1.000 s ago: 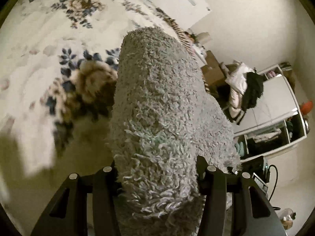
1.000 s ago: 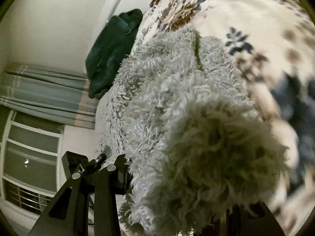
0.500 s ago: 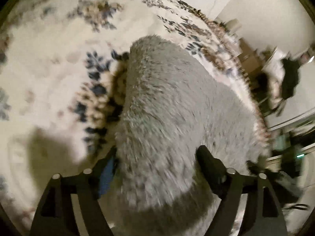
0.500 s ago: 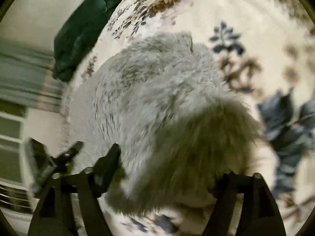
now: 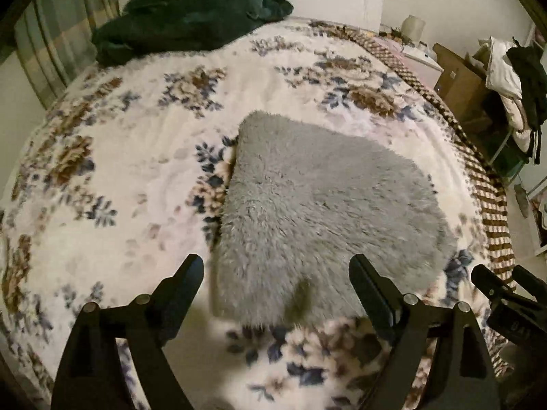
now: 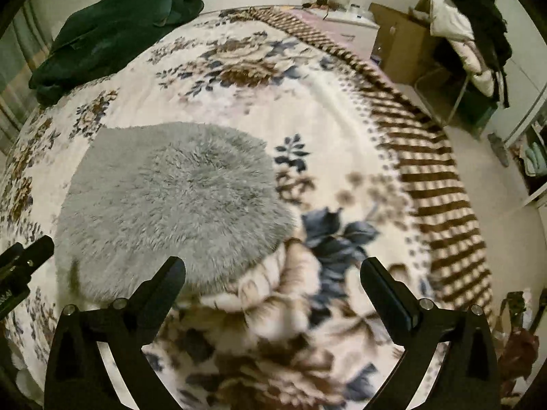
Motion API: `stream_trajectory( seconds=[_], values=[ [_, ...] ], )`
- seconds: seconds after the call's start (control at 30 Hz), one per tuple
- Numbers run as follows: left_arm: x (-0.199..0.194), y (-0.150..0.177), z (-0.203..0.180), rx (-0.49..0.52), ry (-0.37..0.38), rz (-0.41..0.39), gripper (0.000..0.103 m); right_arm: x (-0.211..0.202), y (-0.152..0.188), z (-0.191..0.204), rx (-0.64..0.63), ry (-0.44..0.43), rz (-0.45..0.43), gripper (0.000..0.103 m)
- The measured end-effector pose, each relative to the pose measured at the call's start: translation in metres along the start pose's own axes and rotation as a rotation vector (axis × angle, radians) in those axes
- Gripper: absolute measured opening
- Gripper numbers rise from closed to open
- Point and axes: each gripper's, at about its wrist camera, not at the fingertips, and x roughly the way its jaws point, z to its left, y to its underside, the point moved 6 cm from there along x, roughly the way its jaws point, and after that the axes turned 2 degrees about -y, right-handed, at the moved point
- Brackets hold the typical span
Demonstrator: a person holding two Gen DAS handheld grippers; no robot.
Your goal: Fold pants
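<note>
Folded grey pants lying on the bed, both grippers above them with nothing held

Left wrist view: left gripper [image 5: 275,271] jaws spread and opening, nothing pinched; fluffy grey pants [image 5: 318,205] lie folded in a flat block on the flowered blanket [image 5: 136,177], near the bed's striped edge; dark green garment [image 5: 184,13] heaped at the far end; right gripper's tip shows at lower right. Right wrist view: right gripper [image 6: 273,275] jaws spread wide and opening, empty; pants [image 6: 171,205] sit left of centre on the blanket [image 6: 342,119], clothes piled on a chair [image 6: 468,30] beyond the bed
</note>
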Motion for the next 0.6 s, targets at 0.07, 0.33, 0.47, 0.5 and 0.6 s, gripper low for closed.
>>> stream_trajectory(
  seconds=[0.07, 0.33, 0.47, 0.5, 0.6],
  values=[
    [-0.025, 0.002, -0.003, 0.0, -0.012, -0.018, 0.087, -0.027, 0.002, -0.006, -0.008, 0.001, -0.015, 0.103],
    [-0.171, 0.015, -0.028, -0.008, -0.033, -0.096, 0.087, -0.186, 0.022, -0.035, -0.038, -0.026, -0.101, 0.103],
    [-0.25, 0.028, -0.043, -0.006, -0.037, -0.14, 0.087, -0.272, 0.036, -0.052, -0.052, -0.042, -0.153, 0.103],
    [-0.265, 0.031, -0.047, -0.006, -0.036, -0.146, 0.087, -0.295, 0.04, -0.057, -0.056, -0.043, -0.165, 0.103],
    [-0.325, 0.045, -0.06, 0.009, -0.034, -0.179, 0.087, -0.353, 0.054, -0.068, -0.067, -0.052, -0.201, 0.103]
  ],
)
